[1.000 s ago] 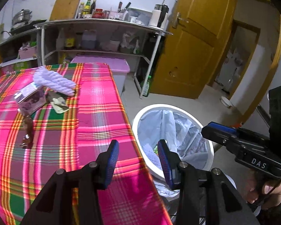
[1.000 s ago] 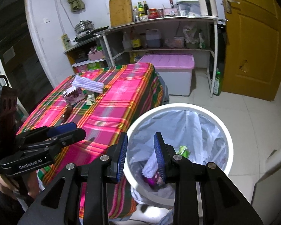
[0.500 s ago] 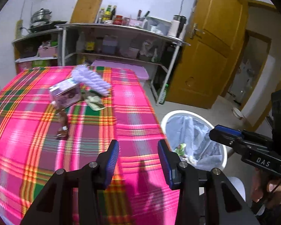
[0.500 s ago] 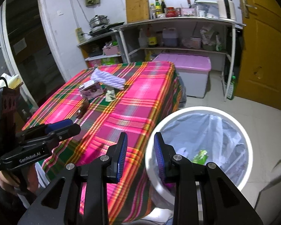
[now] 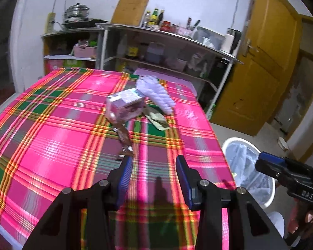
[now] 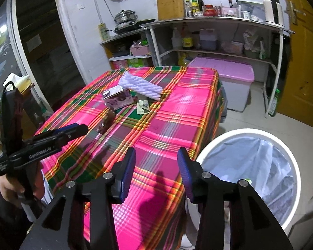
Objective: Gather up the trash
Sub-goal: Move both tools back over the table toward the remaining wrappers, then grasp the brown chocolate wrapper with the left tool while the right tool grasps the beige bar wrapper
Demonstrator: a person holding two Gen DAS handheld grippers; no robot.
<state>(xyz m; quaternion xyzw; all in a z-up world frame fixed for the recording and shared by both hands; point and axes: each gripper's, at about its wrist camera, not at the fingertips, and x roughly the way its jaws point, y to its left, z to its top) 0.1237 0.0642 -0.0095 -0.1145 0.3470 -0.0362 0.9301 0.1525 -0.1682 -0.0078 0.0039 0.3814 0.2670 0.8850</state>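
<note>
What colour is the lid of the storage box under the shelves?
Pink lid; the right wrist view shows it best.

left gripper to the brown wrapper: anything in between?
Nothing. In the left wrist view only bare plaid tablecloth lies between the open left gripper and the brown wrapper, just ahead of its left finger.

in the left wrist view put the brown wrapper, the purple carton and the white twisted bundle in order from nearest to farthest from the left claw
1. Crinkled brown foil wrapper, just ahead of the left claw, slightly left.
2. Small purple cardboard carton, mid-table behind the wrapper.
3. White twisted rope-like bundle, farthest, behind and right of the carton.
</note>
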